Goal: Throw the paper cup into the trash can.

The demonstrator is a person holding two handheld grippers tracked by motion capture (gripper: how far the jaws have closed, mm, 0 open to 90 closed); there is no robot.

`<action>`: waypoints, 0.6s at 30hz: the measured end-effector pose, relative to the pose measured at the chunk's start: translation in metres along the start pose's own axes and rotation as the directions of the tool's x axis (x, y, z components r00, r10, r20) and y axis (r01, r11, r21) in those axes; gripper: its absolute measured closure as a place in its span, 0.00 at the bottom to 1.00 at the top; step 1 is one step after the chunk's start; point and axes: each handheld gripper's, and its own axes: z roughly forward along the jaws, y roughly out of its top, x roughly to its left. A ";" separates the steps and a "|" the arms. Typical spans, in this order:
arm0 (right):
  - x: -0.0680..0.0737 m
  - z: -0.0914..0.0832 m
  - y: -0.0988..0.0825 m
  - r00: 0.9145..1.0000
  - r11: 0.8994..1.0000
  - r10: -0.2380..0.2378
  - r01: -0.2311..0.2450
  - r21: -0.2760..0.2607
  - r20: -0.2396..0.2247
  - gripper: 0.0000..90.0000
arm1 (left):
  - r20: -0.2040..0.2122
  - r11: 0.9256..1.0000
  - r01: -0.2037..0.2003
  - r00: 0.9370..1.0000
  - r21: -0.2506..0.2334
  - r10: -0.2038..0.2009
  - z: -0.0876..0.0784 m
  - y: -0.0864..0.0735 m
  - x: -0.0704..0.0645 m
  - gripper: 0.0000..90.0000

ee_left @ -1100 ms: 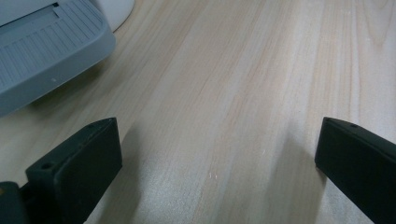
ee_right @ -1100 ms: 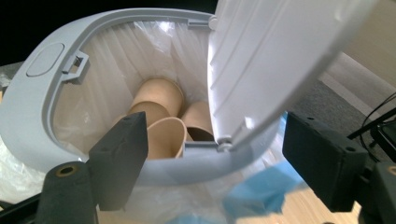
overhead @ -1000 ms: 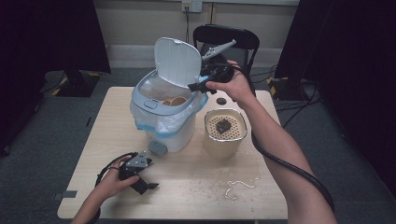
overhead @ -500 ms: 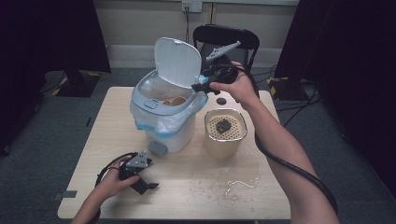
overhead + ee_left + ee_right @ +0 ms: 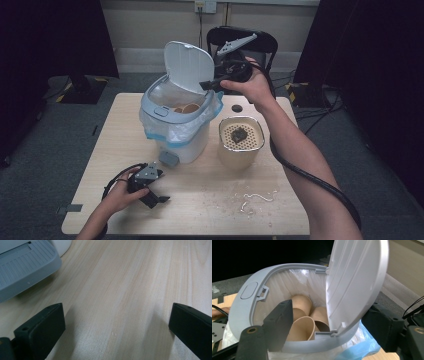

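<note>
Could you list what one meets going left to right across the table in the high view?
Left gripper → lidded bin → perforated beige container → white scraps

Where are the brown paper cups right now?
In the high view, the brown paper cups lie inside the white lidded bin, left of the beige perforated container.
</note>
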 end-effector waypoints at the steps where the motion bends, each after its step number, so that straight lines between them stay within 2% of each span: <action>1: 0.002 -0.001 0.002 1.000 1.000 -0.009 0.009 0.000 0.003 0.30 | 0.000 1.000 0.000 1.000 0.000 0.000 0.000 0.000 0.000 0.00; 6: 0.012 -0.001 0.008 0.999 1.000 -0.025 0.025 -0.018 -0.019 0.29 | -0.001 1.000 -0.001 1.000 -0.002 0.001 0.000 0.000 0.000 0.00; 18: 0.040 0.008 0.012 0.993 0.996 -0.088 0.088 -0.010 -0.076 0.27 | -0.004 1.000 -0.001 1.000 0.002 0.001 0.000 0.000 0.000 0.00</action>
